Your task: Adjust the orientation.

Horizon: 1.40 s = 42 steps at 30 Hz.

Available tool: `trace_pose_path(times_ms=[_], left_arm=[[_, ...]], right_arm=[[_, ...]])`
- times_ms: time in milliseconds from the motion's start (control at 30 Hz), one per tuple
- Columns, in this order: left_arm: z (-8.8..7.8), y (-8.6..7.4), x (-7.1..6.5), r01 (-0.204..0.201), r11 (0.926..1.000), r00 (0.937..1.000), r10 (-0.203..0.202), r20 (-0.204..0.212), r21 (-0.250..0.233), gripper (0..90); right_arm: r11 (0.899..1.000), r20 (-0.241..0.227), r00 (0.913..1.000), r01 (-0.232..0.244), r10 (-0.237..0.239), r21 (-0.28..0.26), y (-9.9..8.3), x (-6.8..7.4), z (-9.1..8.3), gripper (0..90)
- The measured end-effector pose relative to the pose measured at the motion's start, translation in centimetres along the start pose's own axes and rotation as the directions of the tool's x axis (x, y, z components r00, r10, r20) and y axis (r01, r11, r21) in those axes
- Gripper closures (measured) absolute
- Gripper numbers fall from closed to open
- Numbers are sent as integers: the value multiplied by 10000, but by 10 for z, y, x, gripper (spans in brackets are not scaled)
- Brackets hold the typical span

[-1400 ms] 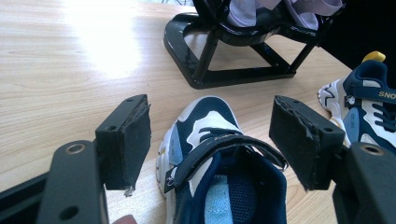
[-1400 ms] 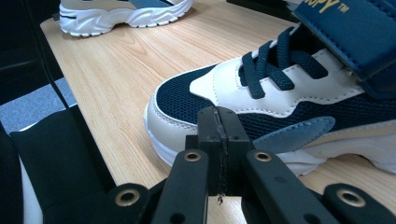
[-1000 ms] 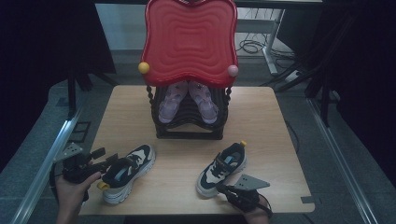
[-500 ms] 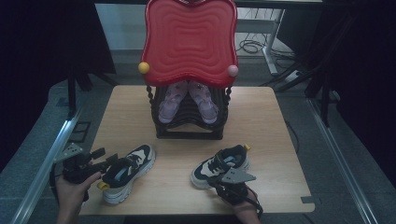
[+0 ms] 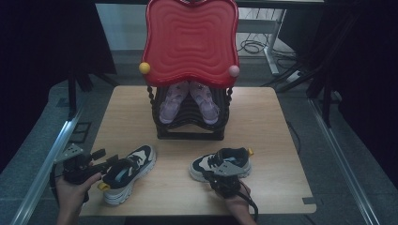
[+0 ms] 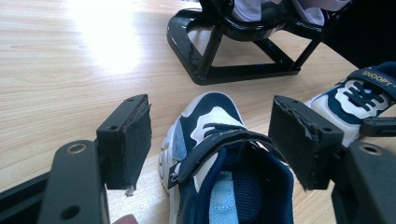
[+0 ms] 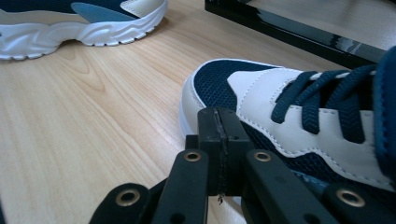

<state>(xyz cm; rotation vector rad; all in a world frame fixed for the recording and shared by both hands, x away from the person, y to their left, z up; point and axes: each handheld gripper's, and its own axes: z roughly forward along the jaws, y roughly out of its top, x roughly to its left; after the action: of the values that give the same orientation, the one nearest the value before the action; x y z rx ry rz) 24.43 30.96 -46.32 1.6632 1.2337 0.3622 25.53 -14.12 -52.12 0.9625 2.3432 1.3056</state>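
- Pale wood-grain table (image 5: 267, 112) under dim light, with dark floor and black drapes around it; a black rack (image 5: 190, 133) stands at the middle of its far half, with a red wavy-edged tray (image 5: 190, 42) propped upright above it and a pair of pinkish shoes (image 5: 189, 101) resting inside, toes down toward the person.
- The left sneaker (image 5: 127, 172) lies near the front left corner; its long axis runs on a diagonal, toe toward the rack and to the right, heel toward the left hand.
- It is navy mesh with white panels, a thick white sole, a light blue insole and a strap across the tongue; a yellow tag shows by its heel in the high view.
- The left gripper (image 6: 212, 144) has its jaws spread wide on either side of that shoe's collar; the pads (image 6: 137, 140) stand clear of the fabric and hold nothing.
- The right sneaker (image 5: 220, 164) lies at the front centre-right, well apart from its mate; its long axis runs nearly across the table, toe to the left, heel to the right with a yellow tag there.
- It matches the other: navy mesh toe, white leather overlay, navy laces, white sole, and a strap that reads SNOOPY in the left gripper view.
- The right gripper (image 7: 219, 140) has its jaws pressed flat together with nothing between them, its tip right against the shoe's near side by the toe; whether it touches I cannot tell.
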Motion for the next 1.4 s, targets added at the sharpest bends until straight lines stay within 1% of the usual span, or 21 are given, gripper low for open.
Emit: trace_pose_path(times_ms=[533, 733, 867, 933, 1000, 1033, 1167, 1267, 1333, 1400], left_arm=[[1, 0, 0, -15, 10000, 10000, 14, 78, 26, 301], [2, 0, 1, -9, 10000, 10000, 8, 78, 78, 301], [1, 0, 1, -5, 10000, 10000, 4, 69, 50, 301], [1, 0, 1, 15, 10000, 10000, -15, 50, 59, 301], [1, 0, 1, 10, 10000, 10000, -10, 64, 49, 301], [0, 0, 1, 12, 10000, 10000, -12, 75, 18, 301], [1, 0, 2, 18, 10000, 10000, -18, 91, 18, 301], [1, 0, 2, 21, 10000, 10000, -21, 85, 50, 302], [1, -1, 1, 16, 10000, 10000, -16, 87, 68, 302], [3, -1, 1, 23, 10000, 10000, -23, 93, 75, 301]], right_arm=[[10000, 527, 9986, -20, 15, 94, 10, 4, 20, 896], [10000, 637, 9979, -78, 74, 51, 11, 4, 24, 896], [10000, 627, 9980, -54, 52, 26, 11, 5, 24, 896], [9999, 524, 9986, -64, 68, -90, 12, 5, 21, 896], [9991, 170, 9995, -250, 256, -347, 14, 4, 15, 896], [9984, 54, 9995, -319, 322, -462, 16, 4, 11, 896], [9945, -152, 9991, -415, 402, -959, 24, 3, -8, 896], [9899, -97, 9992, -387, 377, -1362, 30, 0, -23, 896], [9860, -72, 9989, -458, 453, -1601, 34, -5, -32, 896], [9826, 55, 9989, -441, 459, -1806, 38, -12, -40, 896]])
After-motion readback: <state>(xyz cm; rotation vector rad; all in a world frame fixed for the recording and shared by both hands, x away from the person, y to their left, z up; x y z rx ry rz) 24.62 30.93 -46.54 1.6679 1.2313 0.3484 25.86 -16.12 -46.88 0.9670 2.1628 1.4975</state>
